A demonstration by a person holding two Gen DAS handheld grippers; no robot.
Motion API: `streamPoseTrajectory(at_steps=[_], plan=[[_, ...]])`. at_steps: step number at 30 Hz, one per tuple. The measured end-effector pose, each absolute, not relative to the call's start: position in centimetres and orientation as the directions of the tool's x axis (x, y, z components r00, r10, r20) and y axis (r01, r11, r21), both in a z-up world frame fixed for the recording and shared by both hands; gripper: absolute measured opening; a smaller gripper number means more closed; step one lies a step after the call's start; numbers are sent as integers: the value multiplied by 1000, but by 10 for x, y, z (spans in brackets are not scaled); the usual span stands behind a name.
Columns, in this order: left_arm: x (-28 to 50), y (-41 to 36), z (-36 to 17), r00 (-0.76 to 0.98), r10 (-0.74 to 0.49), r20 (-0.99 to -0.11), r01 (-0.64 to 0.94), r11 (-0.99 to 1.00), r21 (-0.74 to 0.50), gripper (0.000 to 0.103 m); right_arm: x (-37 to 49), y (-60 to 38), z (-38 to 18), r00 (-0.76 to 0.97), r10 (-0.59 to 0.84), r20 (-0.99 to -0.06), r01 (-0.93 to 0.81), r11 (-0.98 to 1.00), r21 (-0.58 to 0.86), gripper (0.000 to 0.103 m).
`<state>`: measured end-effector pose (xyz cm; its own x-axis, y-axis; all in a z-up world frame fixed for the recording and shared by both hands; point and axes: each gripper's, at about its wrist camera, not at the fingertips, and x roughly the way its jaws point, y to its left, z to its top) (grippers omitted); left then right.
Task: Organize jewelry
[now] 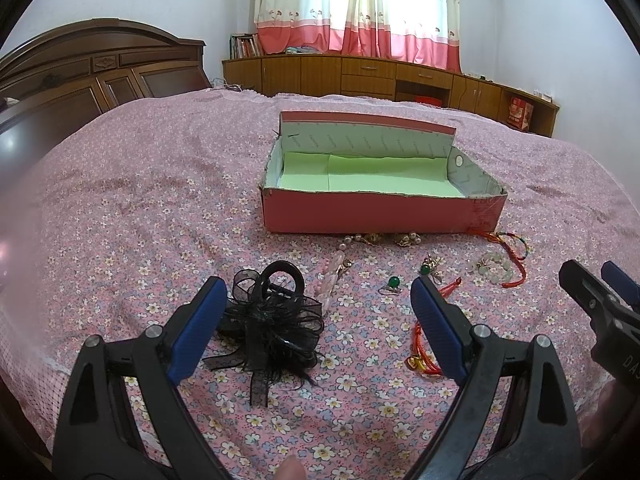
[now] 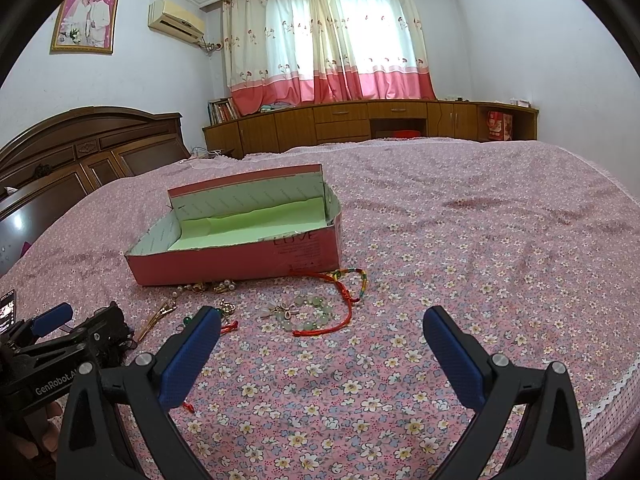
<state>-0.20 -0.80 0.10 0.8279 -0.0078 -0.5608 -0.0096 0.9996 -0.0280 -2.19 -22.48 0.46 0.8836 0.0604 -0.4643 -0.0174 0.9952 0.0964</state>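
An open pink box (image 1: pixel 380 210) with a green lining stands on the bed; it also shows in the right wrist view (image 2: pixel 240 258). My left gripper (image 1: pixel 318 292) is open, low over the bedspread, with a black feathered hair clip (image 1: pixel 276 320) lying just inside its left finger. A pink hair clip (image 1: pixel 334 276), green-stone rings (image 1: pixel 394 282) and a red cord (image 1: pixel 424 344) lie nearby. My right gripper (image 2: pixel 322 320) is open and empty, just short of a jade bead bracelet (image 2: pixel 308 312) and a red string bracelet (image 2: pixel 344 300).
The pink floral bedspread (image 2: pixel 440 240) covers the whole bed. Pearl and gold pieces (image 1: pixel 384 238) lie against the box's front wall. A wooden headboard (image 1: pixel 80 80) is at left, low cabinets (image 2: pixel 360 120) and curtains at the far wall.
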Motion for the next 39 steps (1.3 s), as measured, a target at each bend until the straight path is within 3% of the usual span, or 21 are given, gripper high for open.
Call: streamPoseTrajectory(at_steps=[31, 39], plan=[[2, -1, 15, 834, -5, -552, -19, 999, -37, 87, -21, -227, 19, 888, 46, -458, -13, 997, 74, 103], [12, 12, 13, 806, -15, -592, -26, 998, -60, 87, -8, -248, 21, 870, 43, -492, 13, 994, 109, 103]])
